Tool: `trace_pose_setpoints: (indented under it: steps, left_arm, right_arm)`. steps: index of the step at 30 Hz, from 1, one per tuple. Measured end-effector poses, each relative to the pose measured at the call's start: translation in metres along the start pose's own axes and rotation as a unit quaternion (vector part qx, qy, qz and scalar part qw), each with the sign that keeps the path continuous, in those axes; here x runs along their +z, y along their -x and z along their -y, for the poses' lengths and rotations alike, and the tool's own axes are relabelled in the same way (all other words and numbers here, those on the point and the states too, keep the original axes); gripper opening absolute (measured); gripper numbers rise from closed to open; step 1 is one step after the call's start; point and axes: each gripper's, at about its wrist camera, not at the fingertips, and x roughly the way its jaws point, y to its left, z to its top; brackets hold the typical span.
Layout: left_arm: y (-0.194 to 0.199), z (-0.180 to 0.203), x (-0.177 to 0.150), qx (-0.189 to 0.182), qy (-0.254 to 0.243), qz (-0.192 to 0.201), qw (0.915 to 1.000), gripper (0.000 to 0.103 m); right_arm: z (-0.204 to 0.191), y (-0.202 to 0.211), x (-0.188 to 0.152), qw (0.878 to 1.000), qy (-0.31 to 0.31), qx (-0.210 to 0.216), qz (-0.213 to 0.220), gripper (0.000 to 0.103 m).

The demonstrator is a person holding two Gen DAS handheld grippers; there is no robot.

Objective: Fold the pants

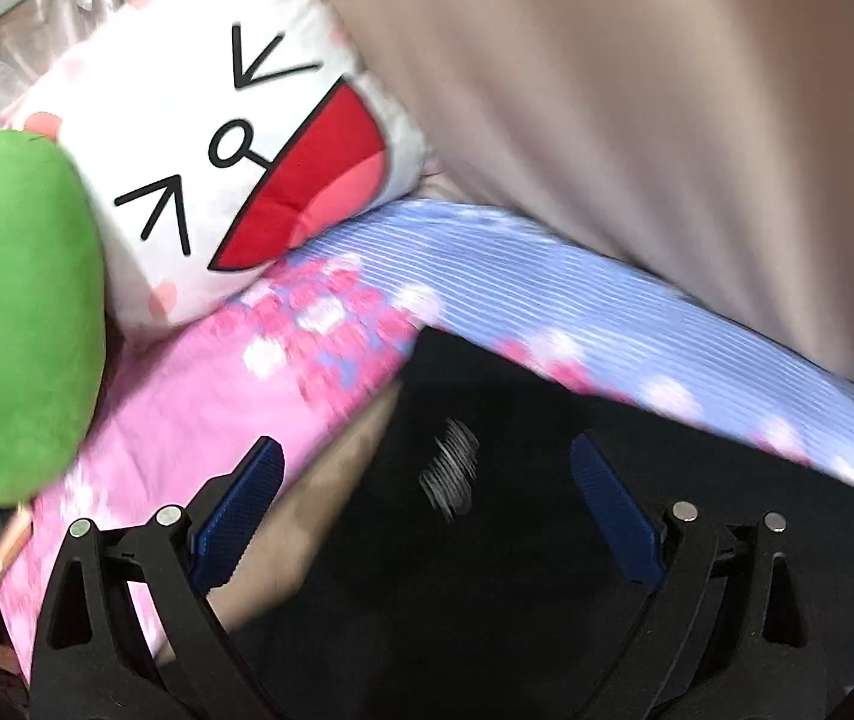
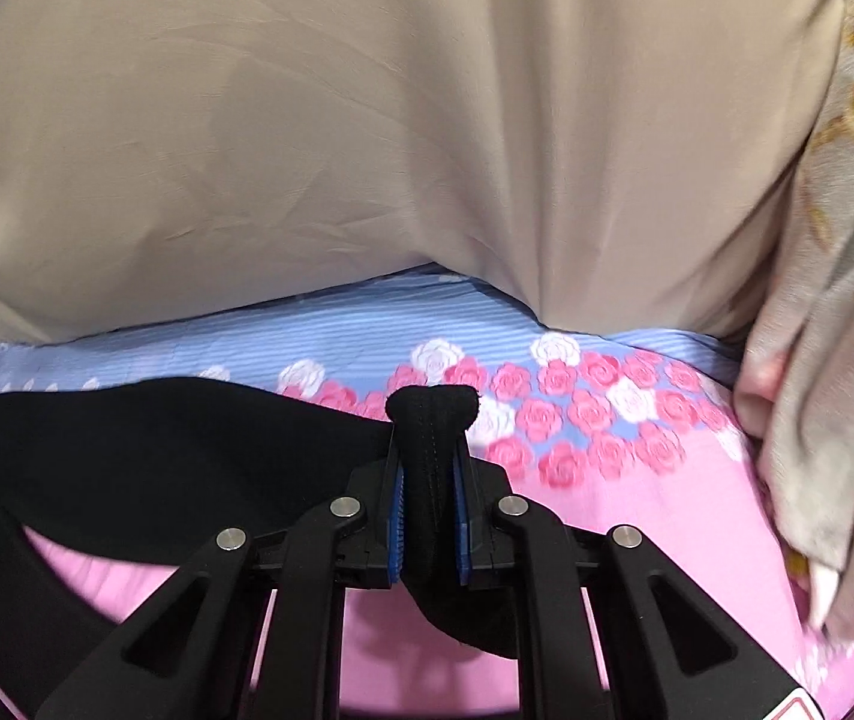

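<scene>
Black pants lie on a pink and blue flowered bedsheet. My right gripper is shut on a bunched edge of the pants, and the cloth sticks up between its blue pads. In the left wrist view the pants fill the lower middle, with a small white print on them. My left gripper hovers over the pants with its jaws wide open and nothing between its blue pads. This view is blurred by motion.
A white cushion with a cartoon face and a green plush toy lie at the left. A beige curtain hangs behind the bed. A pale patterned blanket is heaped at the right.
</scene>
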Motion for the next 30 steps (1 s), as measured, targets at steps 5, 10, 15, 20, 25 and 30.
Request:
trace_pose_setpoints:
  steps: [5,10,15,20,25,30]
  left_arm:
    - [-0.057,-0.002,0.022,0.003,0.011,-0.024,0.9996,0.080]
    - [-0.067,0.002,0.023,-0.061,0.004,-0.058,0.9965,0.000]
    - [0.027,-0.030,0.017,-0.078,-0.014,0.051,0.9956,0.000]
    - [0.055,-0.045,0.014,-0.089,-0.044,0.042,0.9941,0.004]
    - [-0.001,-0.028,0.025,-0.085,-0.052,-0.005,0.9950,0.094]
    - [-0.059,-0.016,0.029,-0.085,-0.035,-0.039,0.9950,0.093]
  right_arm:
    - [-0.009,0.008,-0.008,1.000,-0.004,-0.017,-0.007,0.011]
    - [-0.012,0.019,-0.012,0.999,-0.022,-0.025,-0.014,0.012]
    - [-0.012,0.046,-0.008,0.999,-0.030,-0.019,0.009,0.012]
    - [-0.003,0.058,-0.016,0.999,-0.040,-0.009,0.008,0.012]
    - [-0.008,0.055,-0.023,0.999,-0.042,-0.004,0.000,0.012]
    - [-0.012,0.049,-0.021,0.999,-0.036,-0.015,-0.009,0.012]
